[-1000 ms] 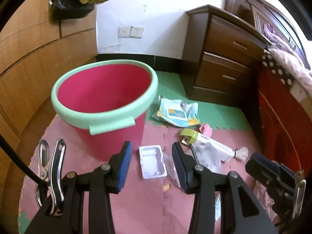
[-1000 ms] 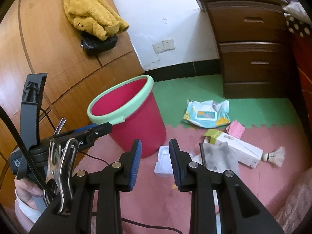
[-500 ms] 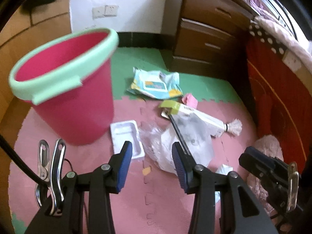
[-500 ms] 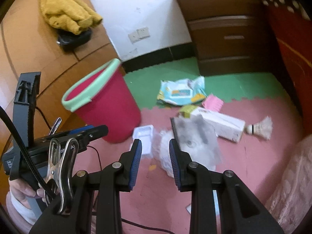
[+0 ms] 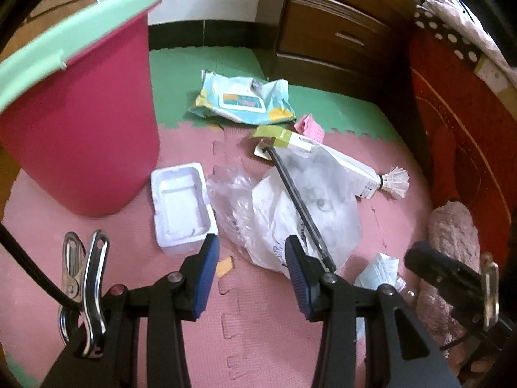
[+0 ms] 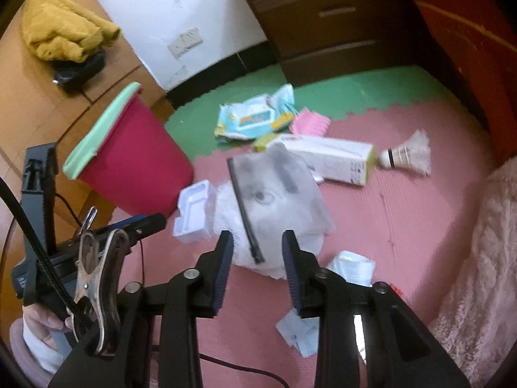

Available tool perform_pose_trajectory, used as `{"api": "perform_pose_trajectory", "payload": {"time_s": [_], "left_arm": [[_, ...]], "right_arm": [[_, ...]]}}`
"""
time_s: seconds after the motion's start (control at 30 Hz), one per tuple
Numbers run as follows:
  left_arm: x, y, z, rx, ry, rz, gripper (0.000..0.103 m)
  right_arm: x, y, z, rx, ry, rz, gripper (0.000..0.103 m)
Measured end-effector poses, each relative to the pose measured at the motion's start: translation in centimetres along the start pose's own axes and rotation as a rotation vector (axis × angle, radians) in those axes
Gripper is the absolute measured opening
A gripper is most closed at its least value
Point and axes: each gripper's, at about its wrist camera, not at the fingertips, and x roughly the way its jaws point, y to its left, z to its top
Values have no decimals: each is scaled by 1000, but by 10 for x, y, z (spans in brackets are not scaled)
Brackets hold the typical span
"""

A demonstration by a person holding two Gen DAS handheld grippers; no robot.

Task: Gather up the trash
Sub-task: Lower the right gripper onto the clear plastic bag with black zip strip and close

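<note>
Trash lies scattered on the foam floor mat: a white plastic tray (image 5: 181,205) (image 6: 193,209), a zip bag with a black slider strip (image 5: 318,200) (image 6: 278,194) on crumpled clear plastic, a long white carton (image 5: 326,158) (image 6: 329,158), a shuttlecock (image 5: 395,182) (image 6: 408,155), a wet-wipes pack (image 5: 242,102) (image 6: 255,119), a pink piece (image 6: 310,123). The red bucket with a green rim (image 5: 77,119) (image 6: 132,158) stands at the left. My left gripper (image 5: 250,252) hangs open just above the bag's near edge, holding nothing. My right gripper (image 6: 257,247) is opening over the same bag, empty.
A dark wooden drawer chest (image 5: 339,26) stands behind the trash and a red bed side (image 5: 468,129) at the right. A pink fluffy rug (image 6: 484,258) lies at the right. Crumpled white papers (image 6: 352,266) sit near the right gripper. A hand (image 6: 42,323) holds the left gripper.
Both grippers have sunk toward the floor and tipped downward, so the bag and tray loom larger. The bucket slid up and left in both views. The right jaws have widened slightly.
</note>
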Motion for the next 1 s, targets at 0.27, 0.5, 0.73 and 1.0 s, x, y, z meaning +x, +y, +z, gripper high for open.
{"api": "perform_pose_trajectory", "payload": {"time_s": [0.27,0.5,0.73,1.0], "left_arm": [[18,1,-2,-13,24,-15,44],[26,2,-3,-19,43,-13,44],[30,4,-2,-25,42,-12,44],[33,8,-2,-50,60,-29,44]], "right_arm": [[46,-18,8,52,75,-46,52],[85,-14,13,1,142,-93,52],[103,12,6,-164,191,-82,19],[99,31,-19,-296,235,-5,10]]}}
